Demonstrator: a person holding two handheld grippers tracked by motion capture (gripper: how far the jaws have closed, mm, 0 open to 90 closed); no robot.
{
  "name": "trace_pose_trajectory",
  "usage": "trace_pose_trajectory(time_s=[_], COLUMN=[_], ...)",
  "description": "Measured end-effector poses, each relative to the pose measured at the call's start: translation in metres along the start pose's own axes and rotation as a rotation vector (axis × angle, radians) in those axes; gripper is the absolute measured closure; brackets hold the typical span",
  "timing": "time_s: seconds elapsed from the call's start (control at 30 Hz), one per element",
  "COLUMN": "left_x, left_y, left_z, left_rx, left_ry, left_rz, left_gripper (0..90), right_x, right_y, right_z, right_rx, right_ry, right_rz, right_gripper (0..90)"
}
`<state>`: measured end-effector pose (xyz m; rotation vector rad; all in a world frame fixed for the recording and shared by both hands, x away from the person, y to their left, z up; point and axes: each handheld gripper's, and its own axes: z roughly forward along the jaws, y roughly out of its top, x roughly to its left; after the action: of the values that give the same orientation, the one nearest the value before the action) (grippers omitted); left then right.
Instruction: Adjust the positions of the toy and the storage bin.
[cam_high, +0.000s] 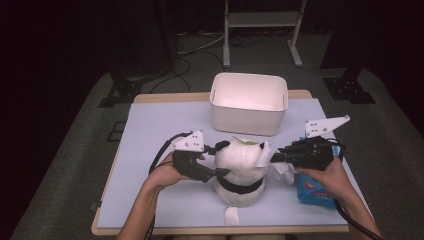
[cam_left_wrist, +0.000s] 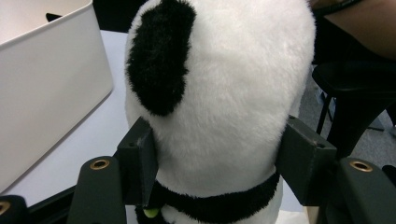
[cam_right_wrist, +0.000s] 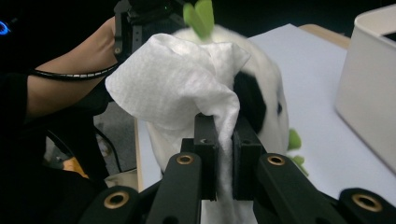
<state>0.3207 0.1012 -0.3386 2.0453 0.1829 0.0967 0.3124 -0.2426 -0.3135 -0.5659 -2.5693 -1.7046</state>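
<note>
Plush panda toy (cam_high: 240, 170) sits upright near the front middle of the counter (cam_high: 165, 125) in the high view, just in front of a white bin (cam_high: 248, 102). The left hand-held gripper (cam_high: 220, 160) has it by one side, the right hand-held gripper (cam_high: 272, 159) comes in from the other with a white wipe (cam_high: 264, 152), and a blue packet (cam_high: 312, 192) lies under the right hand. The counter's pale sheet looks smooth and flat; around it are grey carpet, dark curtains and a metal stand.

Left gripper view: the jaws bracket the toy's (cam_left_wrist: 224, 102) body just above its black band (cam_left_wrist: 219, 203), and the pads dent the fur on both sides, so I read this as a hold on the toy. It should be light, soft and yielding; the narrowing at the band is a sensible place to steady it, since the fur gives and the round head would slide.

Right gripper view: the jaws are clamped shut on the wipe (cam_right_wrist: 177, 88), which billows against the toy's (cam_right_wrist: 266, 107) head below a green leaf tuft (cam_right_wrist: 200, 16). The wipe is limp and thin, likely to fold or tear if dragged hard, so light strokes suit it.
</note>
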Motion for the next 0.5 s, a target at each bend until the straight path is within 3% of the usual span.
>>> trace_pose_trajectory(time_s=[0.2,0.5], left_x=[0.0,0.006], left_y=[-0.001,-0.009], left_z=[0.002,0.003], left_rx=[0.006,0.003], left_ry=[-0.001,0.004], left_rz=[-0.005,-0.059], left_gripper=[35.7,21.5], right_x=[0.006,0.001], right_y=[0.015,0.002], right_z=[0.002,0.011], right_rx=[0.028,0.112], right_ry=[-0.029,-0.047], right_rz=[-0.047,-0.016], right_gripper=[82.6,82.8])
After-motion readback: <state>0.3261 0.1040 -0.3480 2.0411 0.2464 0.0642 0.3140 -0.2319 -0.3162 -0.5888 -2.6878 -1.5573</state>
